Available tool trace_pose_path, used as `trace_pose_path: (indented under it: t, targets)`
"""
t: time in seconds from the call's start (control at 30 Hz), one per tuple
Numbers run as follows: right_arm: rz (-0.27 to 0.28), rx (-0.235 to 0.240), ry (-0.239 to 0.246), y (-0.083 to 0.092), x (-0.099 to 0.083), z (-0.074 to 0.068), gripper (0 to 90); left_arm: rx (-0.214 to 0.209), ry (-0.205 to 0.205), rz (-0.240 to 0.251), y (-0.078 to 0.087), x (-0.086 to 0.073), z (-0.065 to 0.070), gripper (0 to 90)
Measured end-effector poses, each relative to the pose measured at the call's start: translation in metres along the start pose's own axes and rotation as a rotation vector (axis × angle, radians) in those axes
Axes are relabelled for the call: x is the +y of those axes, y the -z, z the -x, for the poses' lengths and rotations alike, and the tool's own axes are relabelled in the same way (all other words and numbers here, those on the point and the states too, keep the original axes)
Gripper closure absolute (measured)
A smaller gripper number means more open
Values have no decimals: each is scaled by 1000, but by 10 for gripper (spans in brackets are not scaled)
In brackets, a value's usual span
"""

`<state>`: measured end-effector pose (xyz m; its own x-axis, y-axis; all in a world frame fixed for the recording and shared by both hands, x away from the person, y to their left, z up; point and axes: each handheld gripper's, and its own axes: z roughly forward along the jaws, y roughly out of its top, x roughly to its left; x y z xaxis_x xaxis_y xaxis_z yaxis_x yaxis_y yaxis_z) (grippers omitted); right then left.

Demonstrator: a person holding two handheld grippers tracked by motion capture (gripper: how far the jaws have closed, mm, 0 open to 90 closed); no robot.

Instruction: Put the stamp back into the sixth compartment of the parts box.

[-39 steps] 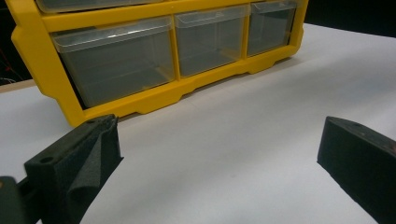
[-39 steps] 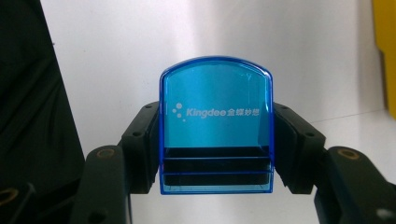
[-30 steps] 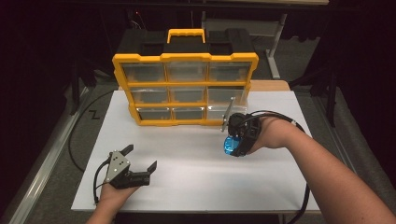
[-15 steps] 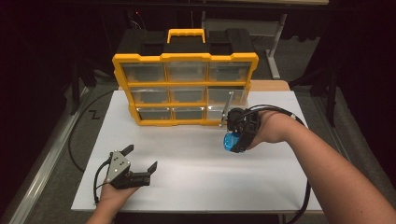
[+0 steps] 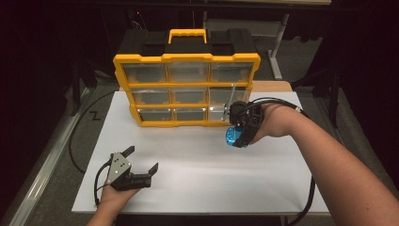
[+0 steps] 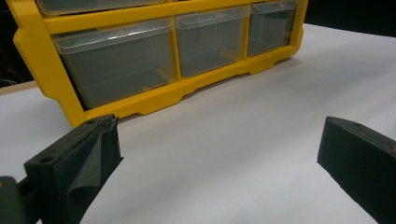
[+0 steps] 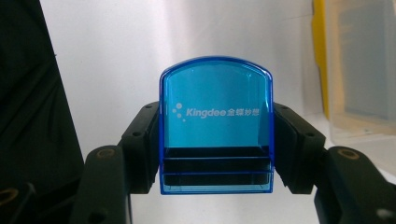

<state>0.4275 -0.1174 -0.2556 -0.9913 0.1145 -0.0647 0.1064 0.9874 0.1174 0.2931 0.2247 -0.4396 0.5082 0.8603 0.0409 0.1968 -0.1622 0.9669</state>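
Blue plastic fills the space between the right gripper's (image 7: 215,154) two black jaws: a translucent blue holder (image 7: 215,126) printed "Kingdee" in white, clamped at its two side walls, one pad at 9 o'clock and one at 3 o'clock of it. In the high view the same right gripper (image 5: 234,135) hangs over the white table (image 5: 197,188), just in front of the lower right corner of the yellow drawer organizer (image 5: 186,59), with the blue holder (image 5: 231,138) pointing down toward 6 o'clock.

Compared with a second ago, the right hand has risen a little and drawn toward the organizer, at 12 o'clock; the blue holder now sits higher above the table than it did. The grip on it looks unchanged.

At 7 o'clock of the table, the left gripper (image 5: 143,159) rests where it was, jaws spread wide apart with nothing between them. In the left gripper view its pads (image 6: 74,163) frame bare white table (image 6: 243,140), and the organizer's (image 6: 154,100) bottom row of clear drawers (image 6: 116,65) stands beyond at 12 o'clock.
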Motion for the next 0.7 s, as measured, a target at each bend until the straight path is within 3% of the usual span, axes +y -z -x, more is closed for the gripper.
trace_pose_path:
  t: [0.7]
  targets:
    - [9, -51, -13, 33, 2, 15, 434, -17, -10, -4, -1, 0, 1, 3]
